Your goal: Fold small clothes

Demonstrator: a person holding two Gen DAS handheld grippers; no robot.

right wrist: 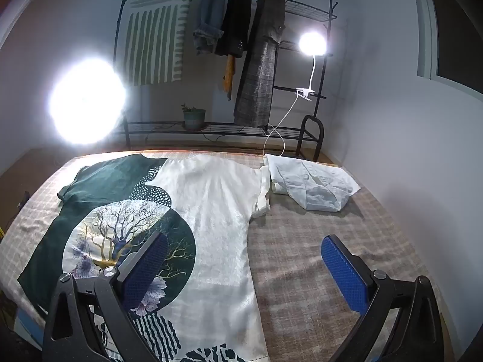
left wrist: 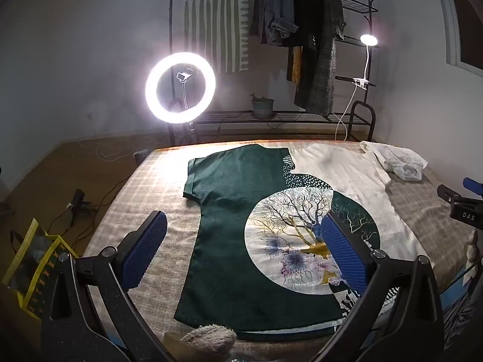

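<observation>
A short-sleeved T-shirt [left wrist: 241,211], half dark green and half white with a round tree print, lies spread flat on the plaid bed cover; it also shows in the right wrist view [right wrist: 217,211]. My left gripper [left wrist: 241,241] is open and empty, held above the shirt's lower middle. My right gripper [right wrist: 244,259] is open and empty, above the shirt's right side and the bare cover. A crumpled white garment [left wrist: 395,160] lies at the far right corner of the bed, also seen in the right wrist view [right wrist: 311,184]. The right gripper's tip [left wrist: 462,202] shows at the left wrist view's right edge.
A ring light [left wrist: 180,87] stands beyond the bed's far edge. A clothes rack [left wrist: 302,45] with hanging coats, a clip lamp [left wrist: 368,40] and a potted plant [left wrist: 263,107] stand against the wall. A yellow-trimmed bag [left wrist: 33,265] and cables lie on the floor left. A wall [right wrist: 422,166] runs right of the bed.
</observation>
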